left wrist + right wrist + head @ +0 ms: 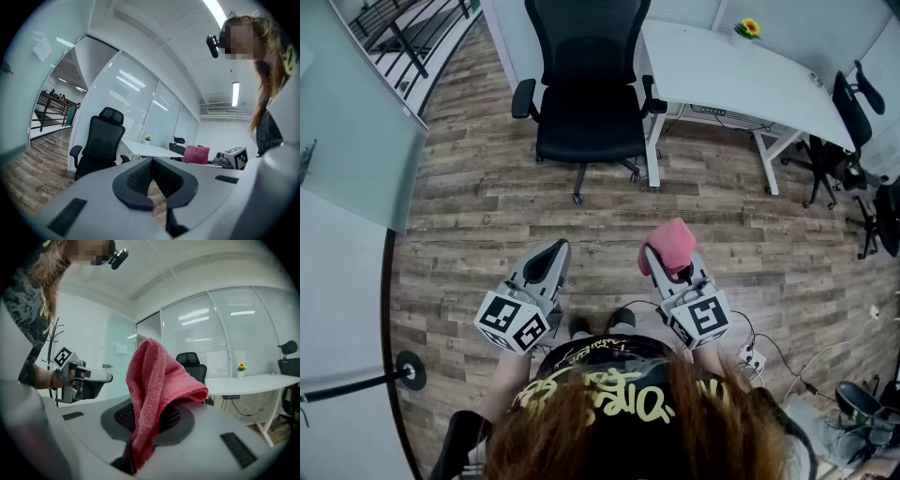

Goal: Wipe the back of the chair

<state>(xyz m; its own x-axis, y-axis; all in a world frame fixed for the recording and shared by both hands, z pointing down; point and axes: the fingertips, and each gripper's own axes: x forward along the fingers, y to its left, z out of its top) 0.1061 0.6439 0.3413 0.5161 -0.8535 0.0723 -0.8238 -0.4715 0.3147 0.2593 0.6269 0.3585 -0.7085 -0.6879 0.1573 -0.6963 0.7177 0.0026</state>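
Both are held forward: the right gripper (pixel 664 261) is clamped on the cloth (pixel 672 242), the left gripper (pixel 557 247) is pressed shut, empty; the chair (pixel 586 122) is set well apart.

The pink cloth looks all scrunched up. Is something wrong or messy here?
Nothing is broken or spilled. The pink cloth is just bunched because the right gripper pinches it. The black chair stands upright by the white desk. Only a power strip lies loose on the floor.
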